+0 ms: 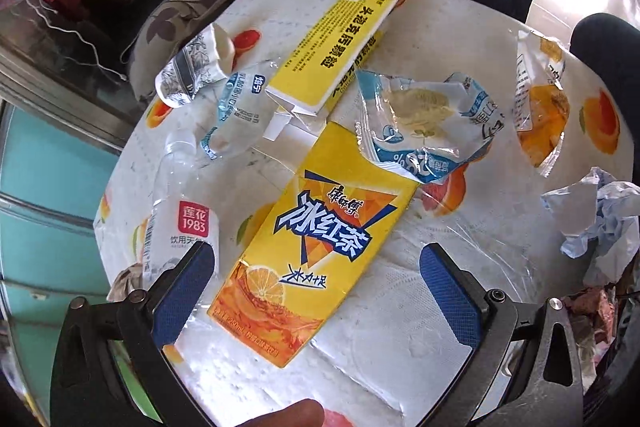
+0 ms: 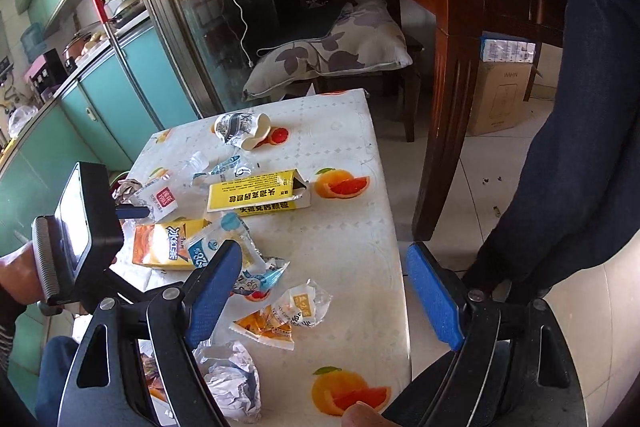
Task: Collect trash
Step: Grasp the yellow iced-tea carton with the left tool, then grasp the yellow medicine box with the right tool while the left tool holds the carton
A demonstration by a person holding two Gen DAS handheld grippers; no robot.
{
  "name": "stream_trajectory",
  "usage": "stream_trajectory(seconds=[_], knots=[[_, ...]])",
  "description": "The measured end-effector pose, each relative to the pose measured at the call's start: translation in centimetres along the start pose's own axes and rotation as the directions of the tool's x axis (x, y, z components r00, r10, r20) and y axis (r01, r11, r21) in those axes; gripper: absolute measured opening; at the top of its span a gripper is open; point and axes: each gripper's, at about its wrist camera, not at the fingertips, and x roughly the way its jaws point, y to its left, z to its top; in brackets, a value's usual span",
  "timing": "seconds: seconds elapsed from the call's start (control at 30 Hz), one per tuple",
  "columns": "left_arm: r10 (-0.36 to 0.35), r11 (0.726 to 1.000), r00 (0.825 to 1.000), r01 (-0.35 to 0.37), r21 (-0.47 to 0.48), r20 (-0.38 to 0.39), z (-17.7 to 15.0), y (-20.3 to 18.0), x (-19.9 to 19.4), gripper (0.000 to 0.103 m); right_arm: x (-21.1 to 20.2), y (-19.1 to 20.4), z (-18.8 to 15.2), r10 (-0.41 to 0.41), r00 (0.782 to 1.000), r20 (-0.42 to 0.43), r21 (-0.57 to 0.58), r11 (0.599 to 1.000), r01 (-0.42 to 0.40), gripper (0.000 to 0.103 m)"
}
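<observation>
Trash lies strewn on a small table with a fruit-print cover [image 2: 352, 147]. My left gripper [image 1: 318, 251] is open, its blue pads either side of a flattened yellow iced-tea carton [image 1: 316, 247] and just above it, not pressing. Beside the left pad lies a clear bottle [image 1: 184, 227]. Farther off are a long yellow box [image 1: 336, 47], a crushed paper cup [image 1: 196, 71] and a blue-white wrapper [image 1: 420, 123]. My right gripper [image 2: 324, 253] hangs open over the table's near right part, holding nothing. An orange snack bag [image 2: 276, 319] lies below its left pad.
Crumpled tissue [image 2: 228, 383] sits at the table's near edge. A person in dark trousers [image 2: 580, 147] stands right of the table, beside a wooden table leg [image 2: 448, 107]. A chair with a leaf-print cushion [image 2: 332, 55] is behind, teal cabinets [image 2: 120, 99] at left.
</observation>
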Motion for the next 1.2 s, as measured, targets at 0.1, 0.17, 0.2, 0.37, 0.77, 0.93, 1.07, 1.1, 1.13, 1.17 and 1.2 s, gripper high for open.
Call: stream_trajectory(seconds=[0.1, 0.17, 0.2, 0.37, 0.77, 0.93, 1.07, 1.1, 1.13, 1.17, 1.2], knots=[[-0.021, 1.0, 0.999, 0.021, -0.021, -0.04, 0.1, 0.7, 1.4, 0.103, 0.4, -0.3, 0.1, -0.003, 1.0, -0.005, 0.007, 1.0, 0.003, 0.084], [-0.039, 0.999, 0.997, 0.037, -0.032, -0.063, -0.1, 0.8, 2.0, 0.102, 0.6, -0.5, 0.1, -0.002, 1.0, -0.008, 0.014, 1.0, 0.002, 0.084], [-0.048, 0.998, 0.996, 0.046, -0.038, -0.069, -0.2, 0.9, 2.2, 0.098, 0.7, -0.6, 0.1, -0.002, 1.0, -0.008, 0.016, 1.0, 0.002, 0.084], [-0.068, 0.995, 0.996, 0.062, -0.082, -0.063, -0.7, 1.1, 2.0, 0.085, 1.5, -0.7, 0.0, 0.0, 1.0, -0.024, 0.018, 1.0, 0.0, 0.084], [-0.083, 0.941, 0.995, 0.094, -0.325, 0.05, -3.1, 3.0, -1.8, 0.076, 3.1, 1.1, 0.5, 0.022, 0.999, -0.041, -0.028, 0.999, -0.023, 0.084], [-0.043, 0.904, 0.992, 0.091, -0.418, 0.122, -4.6, 4.1, -5.0, 0.076, 4.4, 3.4, 1.4, 0.038, 0.998, -0.042, -0.149, 0.988, -0.044, 0.084], [-0.003, 0.871, 0.988, 0.08, -0.484, 0.157, -5.8, 5.3, -7.3, 0.076, 6.2, 6.2, 2.3, 0.012, 0.999, -0.04, -0.323, 0.946, -0.024, 0.084], [0.007, 0.865, 0.987, 0.074, -0.495, 0.16, -6.1, 5.6, -7.7, 0.076, 6.6, 6.7, 2.5, 0.009, 0.999, -0.038, -0.364, 0.931, -0.022, 0.084], [0.017, 0.861, 0.986, 0.07, -0.505, 0.167, -6.4, 5.8, -8.1, 0.076, 7.1, 7.3, 2.7, 0.013, 0.999, -0.038, -0.405, 0.914, -0.027, 0.084], [0.024, 0.855, 0.984, 0.071, -0.514, 0.176, -6.7, 6.0, -8.6, 0.076, 7.7, 7.9, 2.9, 0.011, 0.999, -0.045, -0.45, 0.892, -0.03, 0.084], [0.029, 0.847, 0.982, 0.075, -0.527, 0.186, -7.2, 6.1, -9.2, 0.076, 8.4, 8.5, 3.0, -0.001, 0.999, -0.049, -0.503, 0.864, -0.024, 0.084]])
